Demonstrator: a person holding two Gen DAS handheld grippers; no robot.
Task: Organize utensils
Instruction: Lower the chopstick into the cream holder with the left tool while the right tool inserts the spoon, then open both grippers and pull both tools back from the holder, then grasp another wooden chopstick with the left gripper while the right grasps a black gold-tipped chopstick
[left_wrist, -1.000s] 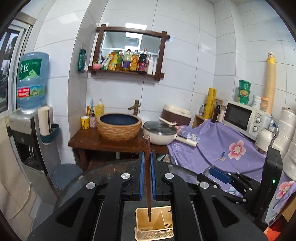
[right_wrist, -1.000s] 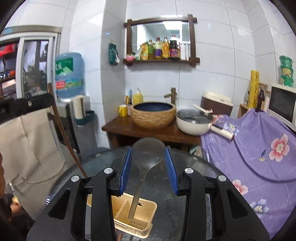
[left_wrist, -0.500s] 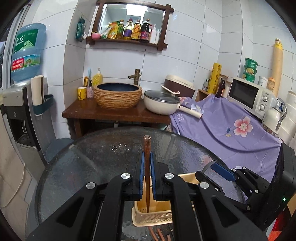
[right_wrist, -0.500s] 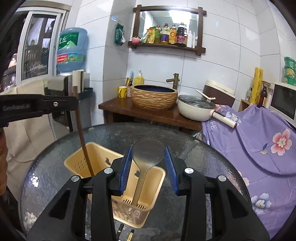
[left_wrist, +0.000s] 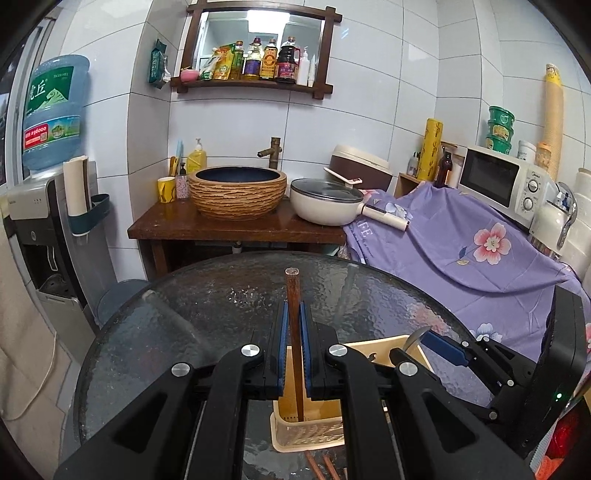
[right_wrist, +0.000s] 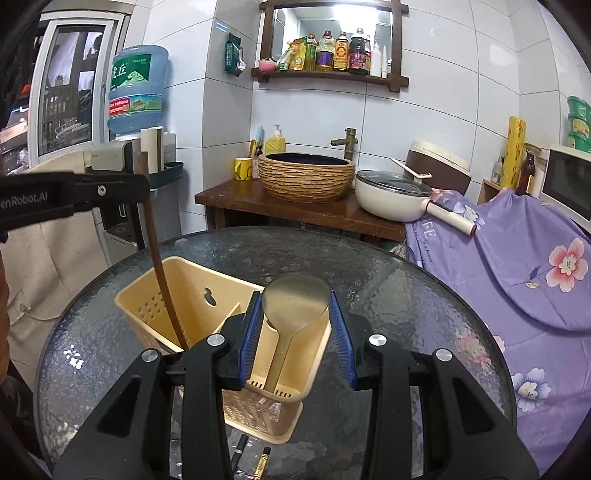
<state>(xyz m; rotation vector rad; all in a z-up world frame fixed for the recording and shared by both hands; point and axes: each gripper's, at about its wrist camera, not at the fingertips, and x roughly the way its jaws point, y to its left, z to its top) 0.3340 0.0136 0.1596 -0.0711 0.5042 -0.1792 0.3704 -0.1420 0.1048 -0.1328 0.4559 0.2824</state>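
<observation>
A: Blue pads on the left tongs (left_wrist: 291, 321) are pressed tight on a dark wooden chopstick (left_wrist: 293, 314), which stands nearly upright, its lower end down inside the cream plastic utensil caddy (left_wrist: 314, 432).

B: And the right tongs (right_wrist: 295, 325)?

A: Partly open, its pads against both edges of the bowl of a metal spoon (right_wrist: 295, 306). The handle slants down into the near compartment of the caddy (right_wrist: 192, 280), reaching the slotted bottom. The chopstick (right_wrist: 162, 280), seen from that side, goes down into the compartment to the left of the divider, with the left tongs (right_wrist: 110, 192) reaching in from the left edge.

B: Where does the caddy sit?

A: On the round, textured glass surface (right_wrist: 406, 295), between the two tongs. Just in front of it a few more chopsticks (left_wrist: 325, 467) lie on the glass.

B: Beyond that?

A: A wooden stand with a woven-look basin (left_wrist: 238, 192) and a white lidded pan (left_wrist: 325, 201), purple floral cloth (left_wrist: 480, 251) to the right, a microwave (left_wrist: 506, 182) behind it, and a shelf of bottles (left_wrist: 258, 62) on the tiled wall.
</observation>
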